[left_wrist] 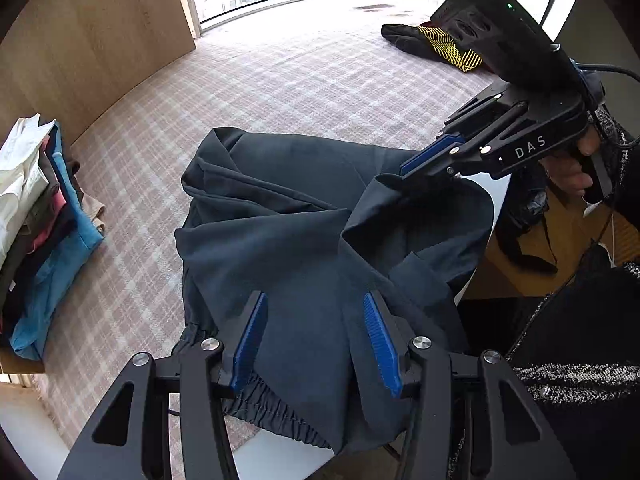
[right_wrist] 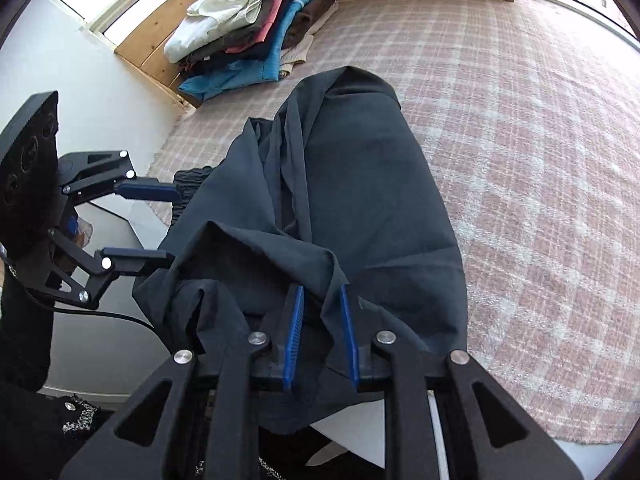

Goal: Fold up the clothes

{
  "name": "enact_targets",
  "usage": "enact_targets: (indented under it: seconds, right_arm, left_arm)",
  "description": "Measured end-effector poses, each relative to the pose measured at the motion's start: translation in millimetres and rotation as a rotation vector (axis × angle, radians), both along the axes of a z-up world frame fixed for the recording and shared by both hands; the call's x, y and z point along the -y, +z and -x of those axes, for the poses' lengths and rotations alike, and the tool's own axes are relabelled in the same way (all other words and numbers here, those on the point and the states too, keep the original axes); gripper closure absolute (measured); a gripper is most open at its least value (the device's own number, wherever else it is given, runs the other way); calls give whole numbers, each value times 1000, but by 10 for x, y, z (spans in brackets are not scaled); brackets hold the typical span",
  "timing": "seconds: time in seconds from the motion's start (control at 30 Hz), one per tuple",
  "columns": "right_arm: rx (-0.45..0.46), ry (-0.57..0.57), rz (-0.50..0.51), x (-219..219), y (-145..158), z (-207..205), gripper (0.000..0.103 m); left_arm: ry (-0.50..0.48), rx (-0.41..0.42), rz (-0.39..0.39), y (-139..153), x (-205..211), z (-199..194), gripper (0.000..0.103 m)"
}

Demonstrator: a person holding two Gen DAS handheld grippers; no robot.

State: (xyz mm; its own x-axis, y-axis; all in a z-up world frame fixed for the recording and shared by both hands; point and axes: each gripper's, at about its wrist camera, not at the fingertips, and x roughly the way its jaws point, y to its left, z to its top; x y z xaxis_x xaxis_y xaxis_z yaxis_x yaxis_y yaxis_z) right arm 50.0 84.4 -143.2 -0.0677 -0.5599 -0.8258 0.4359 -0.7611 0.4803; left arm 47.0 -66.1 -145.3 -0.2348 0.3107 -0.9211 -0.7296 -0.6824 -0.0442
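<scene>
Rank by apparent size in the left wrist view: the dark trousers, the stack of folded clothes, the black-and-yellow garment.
1. dark trousers, largest, though nearest the camera.
2. stack of folded clothes, partly cut off at the edge.
3. black-and-yellow garment, smallest, but farthest away.

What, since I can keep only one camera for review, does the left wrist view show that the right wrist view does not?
Only left wrist: a black-and-yellow garment by the window, and a hand holding the right tongs. Only right wrist: the left tongs seen from the side. Both: the dark garment, the stack of folded clothes and the plaid cover.
</scene>
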Motion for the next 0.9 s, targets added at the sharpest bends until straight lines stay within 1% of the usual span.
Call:
enact_targets:
  seconds: [0.03,0.1,0.17,0.23,0.27,0.33,0.43,0.5,0.57,0.6,0.63,0.67,0.7,0.73,0.77,0.8,0.83,0.87,0.9]
  right_arm:
    - [46,71,20,45,-19,-140,99]
    - [97,257,9,117,24,-551,99]
    - [66,324,-97,72,145,-799,99]
    - [16,265,-81,-56,355,-729,98]
    - [-37,203,-76,-123,453,-611,96]
    - [-136,83,-66,-246,624,-372,94]
    - [-184,-48,-40,-291,549,18,94]
    - [-141,-80,-19,-231,329,215,94]
    - [-66,-81,-38,-142,59,312,94]
    - [-23,-56,-50,-132,-38,321,94]
    - [4,-28,-60,-150,-97,254,94]
    - [20,-2,-61,-176,-116,158,94]
    - [28,12,-52,-238,-93,58,94]
    - [32,2,-40,-338,-39,-25,94]
    - [36,-7,-28,-438,16,-109,94]
    - [39,-18,-18,-532,69,-183,94]
    - [35,-31,-21,-585,114,-214,94]
    - [20,-34,-35,-588,152,-211,92]
    - [4,-37,-49,-590,190,-209,92]
  left_arm:
    - [10,-1,-4,22,20,4,55]
    - [35,-10,-5,76,67,31,55]
    - [60,-23,-2,127,115,74,55]
    - [79,-26,-8,162,148,113,55]
    - [80,-25,-12,159,141,128,55]
    - [74,-16,-14,98,60,143,55]
    - [23,-9,16,-31,-173,126,55]
    - [-2,-12,54,-128,-334,119,55]
    - [-25,-6,79,-224,-481,109,55]
    - [-38,2,85,-277,-538,97,55]
    - [-36,7,99,-334,-547,114,55]
    - [-27,13,114,-393,-540,140,57]
    - [-19,19,130,-452,-533,167,71]
    - [-10,24,145,-510,-526,194,77]
    - [45,19,126,-471,-401,249,82]
    - [117,11,94,-397,-234,315,84]
    - [189,2,63,-323,-68,381,84]
    - [294,-27,59,-236,154,441,84]
    - [372,-42,52,-152,358,440,84]
